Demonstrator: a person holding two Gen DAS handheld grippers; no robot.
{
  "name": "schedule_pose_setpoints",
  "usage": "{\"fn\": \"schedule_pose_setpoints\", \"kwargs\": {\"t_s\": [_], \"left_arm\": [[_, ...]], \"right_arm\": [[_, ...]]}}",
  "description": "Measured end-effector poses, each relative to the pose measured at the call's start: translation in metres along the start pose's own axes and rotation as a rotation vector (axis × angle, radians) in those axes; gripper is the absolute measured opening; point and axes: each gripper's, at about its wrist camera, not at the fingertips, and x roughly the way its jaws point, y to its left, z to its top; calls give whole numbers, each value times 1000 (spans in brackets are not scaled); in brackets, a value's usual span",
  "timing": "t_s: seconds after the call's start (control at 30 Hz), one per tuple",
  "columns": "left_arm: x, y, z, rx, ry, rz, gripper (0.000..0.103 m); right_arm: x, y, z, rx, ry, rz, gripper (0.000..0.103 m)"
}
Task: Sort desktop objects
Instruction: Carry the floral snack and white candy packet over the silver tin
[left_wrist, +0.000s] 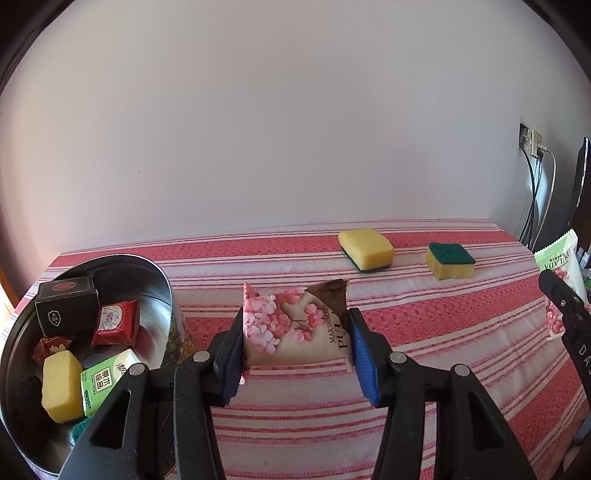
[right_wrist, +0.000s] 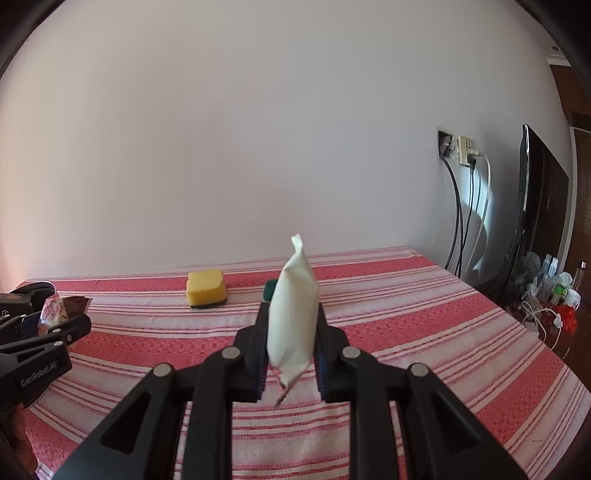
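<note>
I count two claws, the left claw and the right claw, and two flowered snack packets: a pink packet and a green-topped packet at the far right. On the striped desk I see two loose sponges, one yellow side up and one green side up. There is one metal bowl at the near left, holding one more sponge, one black box, two red wrapped items and one green packet.

- Left wrist cam: low over striped tablecloth, facing wall, bowl lower left.
- Right wrist cam: same heading, further right.
- Shared: yellow sponge, wall socket.
</note>
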Motion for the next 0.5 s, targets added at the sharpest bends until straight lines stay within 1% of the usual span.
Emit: {"fn": "schedule_pose_setpoints", "kwargs": {"t_s": [0.23,0.5], "left_arm": [[-12,9,-7,-17,-13,-10,53],[-33,22,-12,-23,-55,0,53]], "right_arm": [[-17,17,-8,-1,-5,7,20],[-23,52,-16,-19,26,89,20]]}}
